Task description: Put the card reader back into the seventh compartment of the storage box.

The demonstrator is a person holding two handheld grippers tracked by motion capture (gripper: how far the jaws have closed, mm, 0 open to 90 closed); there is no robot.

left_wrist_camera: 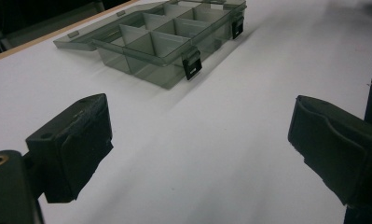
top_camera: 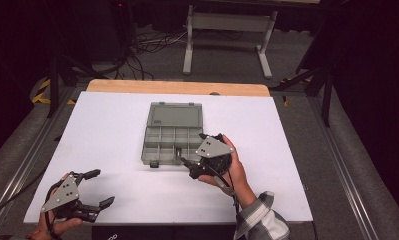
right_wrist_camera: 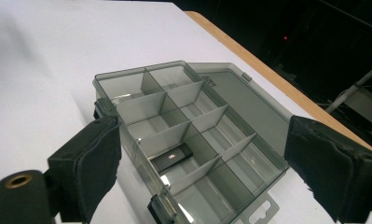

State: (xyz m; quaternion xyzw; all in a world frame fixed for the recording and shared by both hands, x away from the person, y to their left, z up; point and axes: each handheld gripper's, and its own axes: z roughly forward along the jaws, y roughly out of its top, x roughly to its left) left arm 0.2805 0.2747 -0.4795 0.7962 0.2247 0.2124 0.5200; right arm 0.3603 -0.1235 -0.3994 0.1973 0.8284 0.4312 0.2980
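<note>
- A translucent grey plastic organizer box [top_camera: 171,134] was seen lying on a white table [top_camera: 107,130], its flat lid [right_wrist_camera: 249,100] folded fully open and resting on the surface on the side away from the grippers.
- The box lay directly ahead of and just below the right gripper [top_camera: 203,156], whose padded black jaws were spread wide on either side of it, holding nothing.
- The left gripper [top_camera: 94,189] was held well apart from the box, nearer the person's edge; its jaws were also wide open and empty, with the box far ahead between them.
- The tray was divided by thin upright walls into small rectangular compartments.
- A small black rectangular object [right_wrist_camera: 172,157], possibly a USB stick, was seen lying flat in one compartment near the right gripper.
- Two black latches [left_wrist_camera: 191,63] were fixed to the front wall.
- The box was judged light, stiff and rather slick, likely to slide on the smooth table; a grasp across the front wall or a side rim seemed best.
- The thin dividers and lid hinge were judged fragile.
</note>
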